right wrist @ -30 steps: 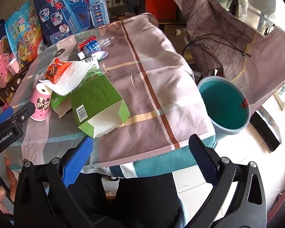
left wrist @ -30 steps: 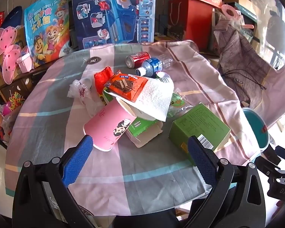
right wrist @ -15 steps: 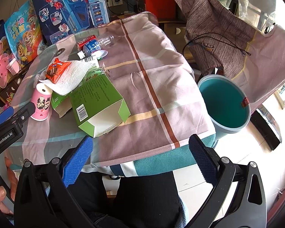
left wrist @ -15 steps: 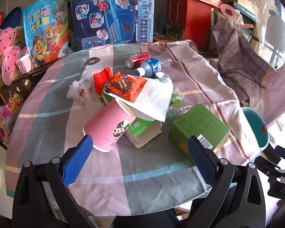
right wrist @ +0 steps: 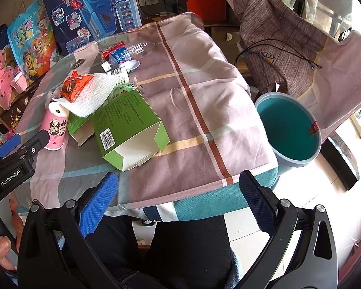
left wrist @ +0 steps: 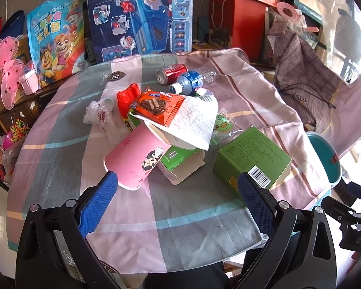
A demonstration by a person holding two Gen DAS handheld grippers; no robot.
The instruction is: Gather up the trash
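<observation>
Nothing is changing since a moment ago: both tools, left tool (left wrist: 175, 202) and right tool (right wrist: 178, 202), are hanging open and empty. The trash on the table (left wrist: 60, 149) is waiting untouched, and the bin (right wrist: 288, 130) is standing beside it.

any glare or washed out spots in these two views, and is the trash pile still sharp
Left wrist: window glare bleaches the right edge; the pink cup and green box stay sharp. Right wrist: the floor by the teal bin is blown out; fisheye bends the edges.

Left gripper (left wrist: 178, 200) is spread wide, its 2 blue-padded fingers (left wrist: 97, 204) gripping nothing. Right gripper (right wrist: 178, 200) is equally wide and holds nothing, beside the left gripper.
</observation>
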